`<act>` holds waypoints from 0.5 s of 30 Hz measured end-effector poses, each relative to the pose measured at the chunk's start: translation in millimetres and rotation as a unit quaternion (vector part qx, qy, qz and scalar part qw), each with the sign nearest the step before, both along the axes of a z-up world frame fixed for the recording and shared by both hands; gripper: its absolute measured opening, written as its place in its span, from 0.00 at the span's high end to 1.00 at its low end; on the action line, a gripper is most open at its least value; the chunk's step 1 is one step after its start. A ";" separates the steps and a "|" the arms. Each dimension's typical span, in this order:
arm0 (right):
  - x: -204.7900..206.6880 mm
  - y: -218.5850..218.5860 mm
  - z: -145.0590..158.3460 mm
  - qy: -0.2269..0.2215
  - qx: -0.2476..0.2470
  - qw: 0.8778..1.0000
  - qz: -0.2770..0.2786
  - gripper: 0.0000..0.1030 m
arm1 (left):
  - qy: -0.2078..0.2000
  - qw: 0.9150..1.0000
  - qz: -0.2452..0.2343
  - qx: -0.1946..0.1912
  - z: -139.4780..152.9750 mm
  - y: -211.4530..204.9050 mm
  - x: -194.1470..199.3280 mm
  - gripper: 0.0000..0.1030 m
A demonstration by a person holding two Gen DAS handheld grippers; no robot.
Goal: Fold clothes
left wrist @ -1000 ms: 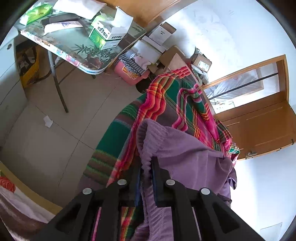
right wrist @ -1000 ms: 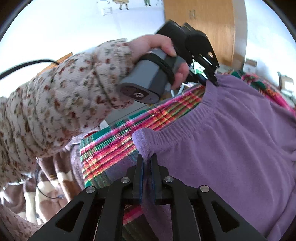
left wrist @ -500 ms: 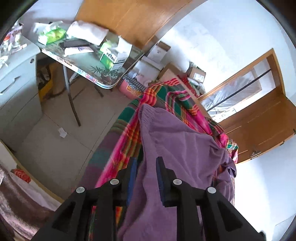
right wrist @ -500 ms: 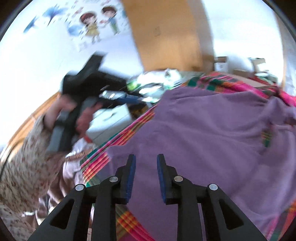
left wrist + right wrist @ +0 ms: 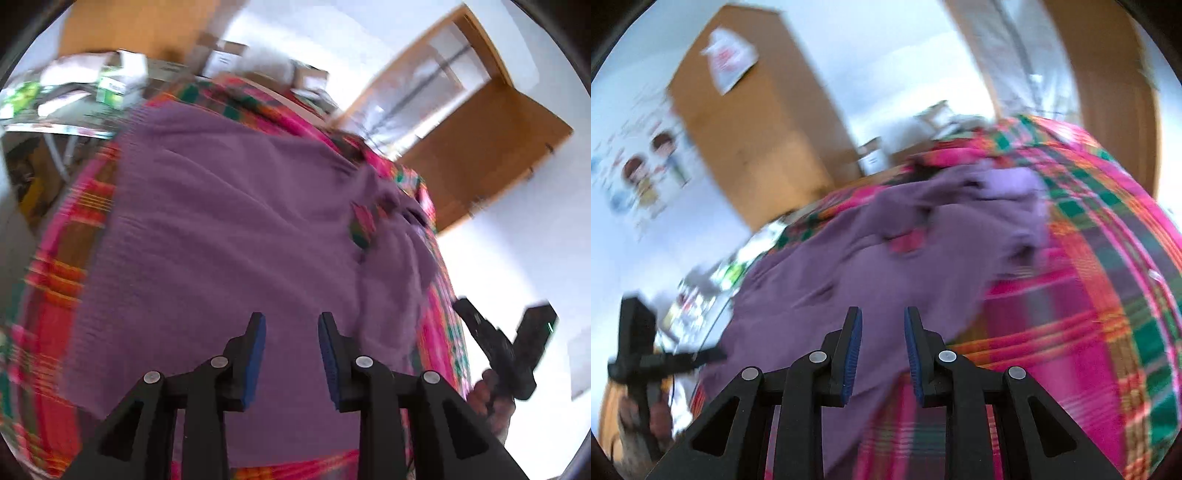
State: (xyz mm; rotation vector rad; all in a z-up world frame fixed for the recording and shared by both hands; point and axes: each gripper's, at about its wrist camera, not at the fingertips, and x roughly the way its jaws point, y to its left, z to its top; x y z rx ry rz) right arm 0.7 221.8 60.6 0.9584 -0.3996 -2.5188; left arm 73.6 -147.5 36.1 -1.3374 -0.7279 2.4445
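A purple knitted garment (image 5: 229, 229) lies spread on a bed under a pink, green and orange plaid blanket (image 5: 62, 266). My left gripper (image 5: 291, 321) hovers open above its near part with nothing between the blue pads. In the right wrist view the same purple garment (image 5: 849, 266) stretches away, bunched at its far end. My right gripper (image 5: 882, 315) is open over the garment's near edge, holding nothing. The other hand-held gripper (image 5: 506, 347) shows at the right of the left wrist view, and at the left (image 5: 639, 354) of the right wrist view. Both views are blurred.
A cluttered table (image 5: 74, 103) with boxes stands beyond the bed on the left. A wooden door (image 5: 476, 147) and window frame lie behind. A wooden wardrobe (image 5: 757, 125) and cartoon wall stickers (image 5: 642, 173) appear in the right wrist view. Plaid blanket (image 5: 1108, 295) spreads to the right.
Both grippers were shut on the garment's waistband a second ago; they have opened, let it drop flat on the blanket, and swung up and apart.
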 end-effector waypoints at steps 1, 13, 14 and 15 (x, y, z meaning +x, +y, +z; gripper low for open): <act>-3.7 6.6 -1.2 0.000 0.001 1.000 -0.006 0.76 | -0.003 1.000 -0.014 -0.001 -2.5 9.5 0.4 0.70; -76.8 43.1 -28.2 -0.051 -0.021 0.998 -0.018 0.67 | -0.046 0.992 -0.116 -0.001 -32.3 96.8 9.2 0.68; -83.0 43.9 -31.5 -0.059 -0.026 0.998 -0.016 0.67 | -0.048 0.992 -0.118 -0.005 -33.2 99.5 9.2 0.68; -88.5 44.6 -34.7 -0.067 -0.031 0.997 -0.016 0.67 | -0.049 0.991 -0.121 -0.009 -34.0 102.1 9.2 0.68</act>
